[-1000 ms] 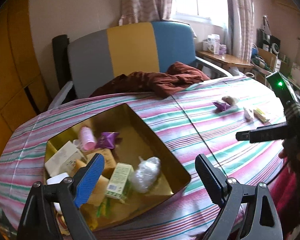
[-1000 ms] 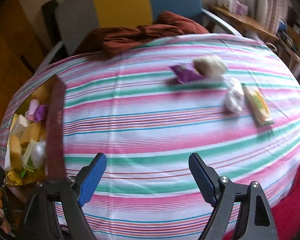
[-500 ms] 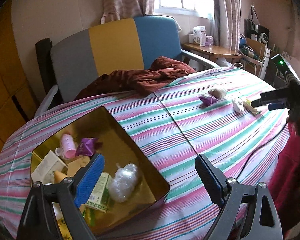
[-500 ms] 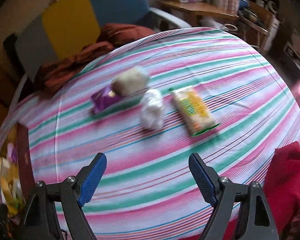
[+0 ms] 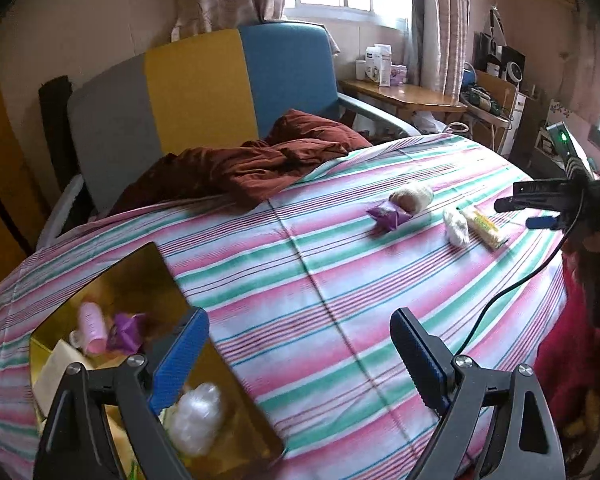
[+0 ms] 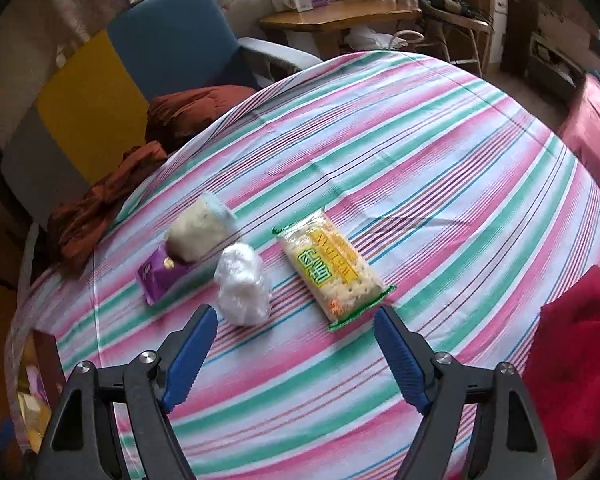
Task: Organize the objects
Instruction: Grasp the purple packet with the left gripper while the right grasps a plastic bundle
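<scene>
A yellow cracker pack (image 6: 332,270), a white crumpled bag (image 6: 242,284), a purple packet (image 6: 158,274) and a beige bundle (image 6: 198,230) lie on the striped tablecloth (image 6: 420,168). My right gripper (image 6: 296,356) is open and empty, just short of the white bag and cracker pack. It also shows in the left wrist view (image 5: 528,212). My left gripper (image 5: 300,360) is open and empty beside a gold box (image 5: 140,272) that holds a pink bottle (image 5: 92,328), a purple packet (image 5: 126,332), a clear bag (image 5: 196,416) and cartons.
A dark red cloth (image 5: 260,164) lies at the table's far edge against a grey, yellow and blue chair (image 5: 196,92). A wooden side table (image 6: 340,16) with boxes stands behind. Red fabric (image 6: 576,360) is at the right edge. A black cable (image 5: 512,288) hangs from the right gripper.
My right gripper has swung right and closer to the loose items, now just before the white bag and cracker pack. My left gripper has turned right, so the gold box has slid to the lower left.
</scene>
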Demonstrator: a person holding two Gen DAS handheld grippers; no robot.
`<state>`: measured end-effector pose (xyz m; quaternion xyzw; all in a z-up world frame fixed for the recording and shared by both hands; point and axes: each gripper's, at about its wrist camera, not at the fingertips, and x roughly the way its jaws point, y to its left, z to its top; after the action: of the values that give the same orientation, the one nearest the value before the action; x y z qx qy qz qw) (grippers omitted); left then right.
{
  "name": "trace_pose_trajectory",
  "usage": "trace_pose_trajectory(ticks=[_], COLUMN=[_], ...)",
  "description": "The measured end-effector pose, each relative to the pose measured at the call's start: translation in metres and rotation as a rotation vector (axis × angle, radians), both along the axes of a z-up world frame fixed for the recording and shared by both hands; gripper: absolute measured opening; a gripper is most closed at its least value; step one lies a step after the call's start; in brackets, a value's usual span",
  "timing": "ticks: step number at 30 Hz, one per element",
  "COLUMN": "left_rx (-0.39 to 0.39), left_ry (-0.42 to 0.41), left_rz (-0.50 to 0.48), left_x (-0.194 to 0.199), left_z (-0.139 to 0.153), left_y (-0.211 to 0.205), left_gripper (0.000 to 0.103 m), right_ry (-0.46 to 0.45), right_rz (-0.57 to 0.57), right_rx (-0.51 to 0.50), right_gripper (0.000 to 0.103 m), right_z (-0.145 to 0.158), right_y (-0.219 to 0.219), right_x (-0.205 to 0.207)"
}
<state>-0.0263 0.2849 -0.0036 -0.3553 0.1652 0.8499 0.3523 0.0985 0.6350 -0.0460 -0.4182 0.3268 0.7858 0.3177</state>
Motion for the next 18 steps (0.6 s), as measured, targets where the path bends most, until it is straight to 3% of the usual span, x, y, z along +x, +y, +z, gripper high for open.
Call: trace_pose_trajectory(ticks=[5,8,15,18], left_rx=[-0.001,-0.016,-0.058,-0.094], left_ry=[-0.044,-0.028,0.036,0.045], left_rz=[-0.011,-0.024,-0.1,-0.135], left_x=[-0.013,-0.018,-0.032,-0.043], left_z=[-0.001,-0.001,-0.007,-0.019], left_y=[0.032,0.056,0.111,0.136], left_gripper=[0.093,0.093,0.092,0.092], right_ry=[0.014,0.045,0.153,0.158], right_rz=[0.001,-0.011,-0.198,-0.21], right_rx=[-0.015,-0.02,-0.082,-0.134], right_gripper=[0.079,0.076,0.075,0.074], right_z=[-0.006,-0.009,-0.021,-0.029], right_y=[0.011,0.017,0.043,0.049], right_x=[-0.013,-0.018,0.019,0.025])
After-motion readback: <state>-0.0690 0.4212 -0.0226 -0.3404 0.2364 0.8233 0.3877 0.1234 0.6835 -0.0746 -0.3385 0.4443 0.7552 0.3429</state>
